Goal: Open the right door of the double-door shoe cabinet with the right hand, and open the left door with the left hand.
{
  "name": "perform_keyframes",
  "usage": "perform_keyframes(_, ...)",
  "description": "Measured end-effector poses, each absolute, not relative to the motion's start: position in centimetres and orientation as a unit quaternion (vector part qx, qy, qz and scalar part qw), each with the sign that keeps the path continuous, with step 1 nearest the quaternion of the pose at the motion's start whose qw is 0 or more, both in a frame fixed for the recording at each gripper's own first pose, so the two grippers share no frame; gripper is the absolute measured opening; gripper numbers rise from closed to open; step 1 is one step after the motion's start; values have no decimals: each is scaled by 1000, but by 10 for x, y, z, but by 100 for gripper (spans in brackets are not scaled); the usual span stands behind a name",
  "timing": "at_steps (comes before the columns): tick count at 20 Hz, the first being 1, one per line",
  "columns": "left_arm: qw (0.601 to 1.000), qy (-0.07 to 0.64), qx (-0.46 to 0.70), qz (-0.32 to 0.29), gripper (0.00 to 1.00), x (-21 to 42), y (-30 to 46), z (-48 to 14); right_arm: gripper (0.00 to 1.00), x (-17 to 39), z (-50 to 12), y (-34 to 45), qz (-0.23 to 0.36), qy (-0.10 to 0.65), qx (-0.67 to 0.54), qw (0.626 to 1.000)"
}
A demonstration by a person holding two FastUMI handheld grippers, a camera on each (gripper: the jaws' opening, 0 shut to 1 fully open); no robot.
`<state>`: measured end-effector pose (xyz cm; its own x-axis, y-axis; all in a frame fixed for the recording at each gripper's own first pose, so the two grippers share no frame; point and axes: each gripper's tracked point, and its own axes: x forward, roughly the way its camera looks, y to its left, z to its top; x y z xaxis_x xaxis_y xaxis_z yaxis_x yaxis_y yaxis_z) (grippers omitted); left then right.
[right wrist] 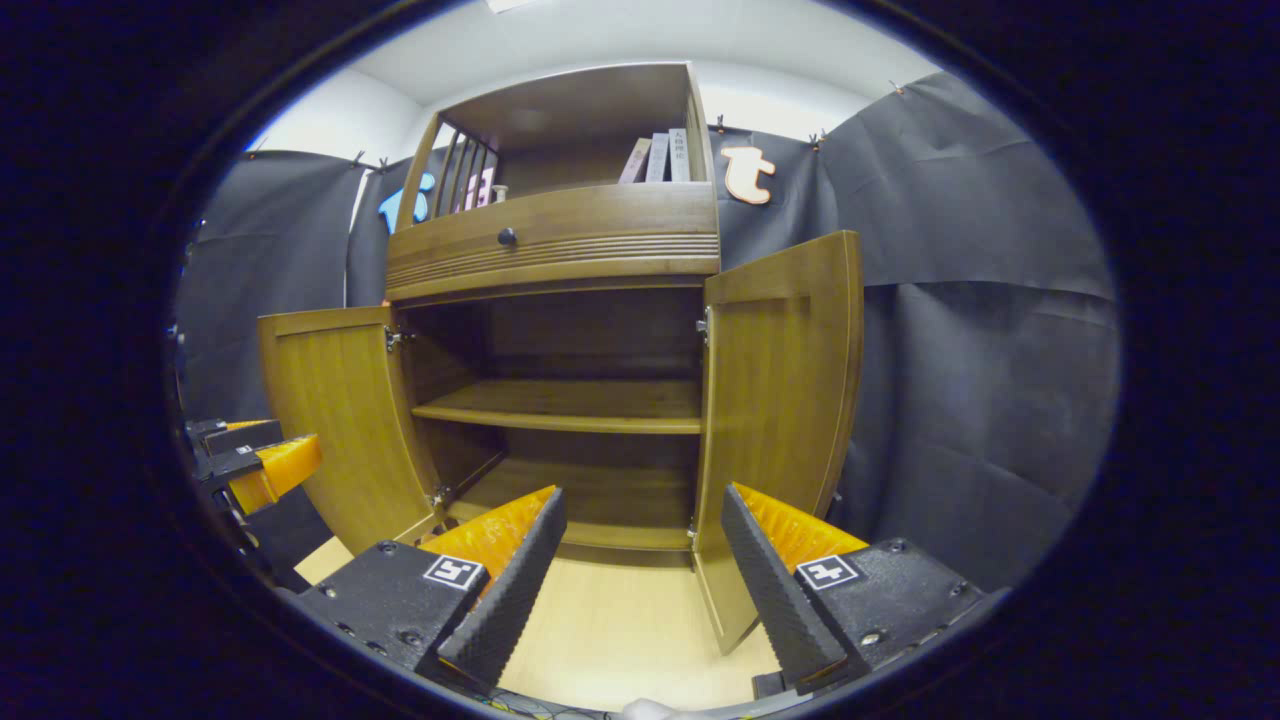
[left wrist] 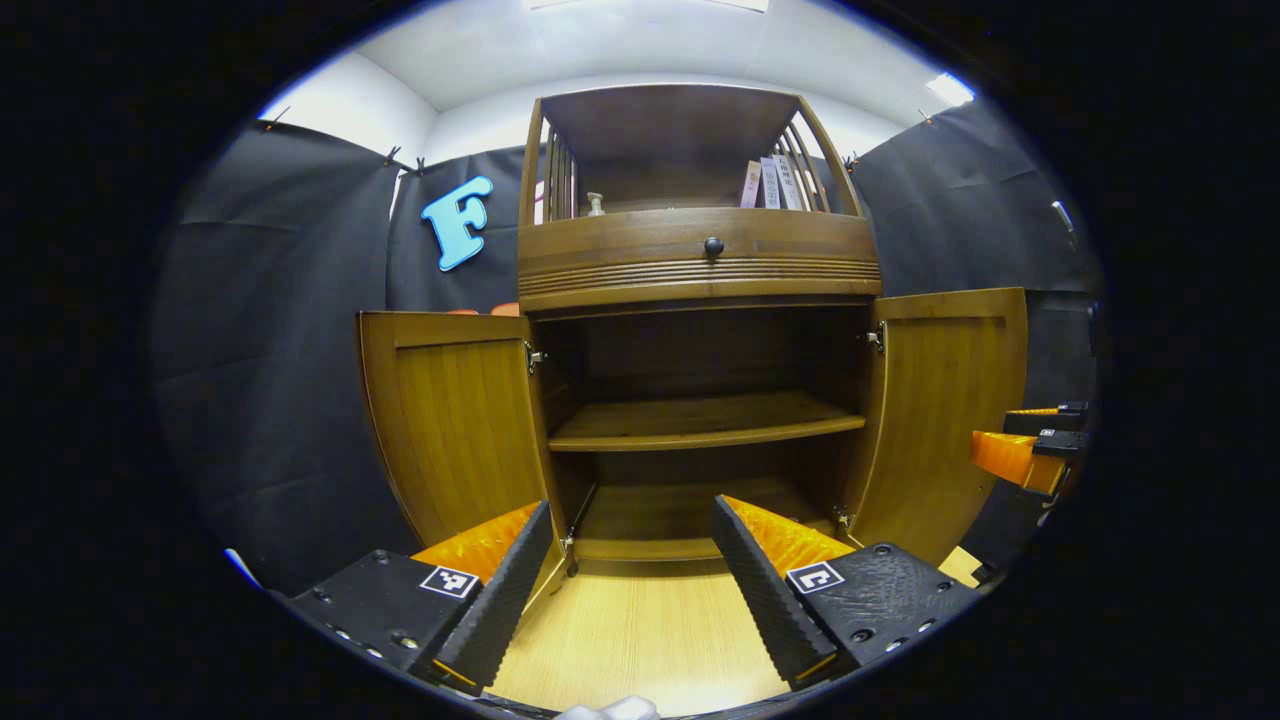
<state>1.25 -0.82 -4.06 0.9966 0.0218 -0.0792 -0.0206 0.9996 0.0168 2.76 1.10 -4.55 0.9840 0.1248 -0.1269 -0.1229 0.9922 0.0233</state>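
Doors of the brown wooden double-door shoe cabinet both stand swung wide: the left door at centre left of the left gripper view, the right door right of centre in the right gripper view. Left tongs and right tongs gape apart at bottom centre, gripping nothing. Opening looks done; next I would simply draw both back.
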Motion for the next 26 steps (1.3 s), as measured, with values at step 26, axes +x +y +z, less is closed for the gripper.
perform_keyframes(26,1000,26,5,-3,96,-2,7,-31,99,3,-37,26,51,58,4,997)
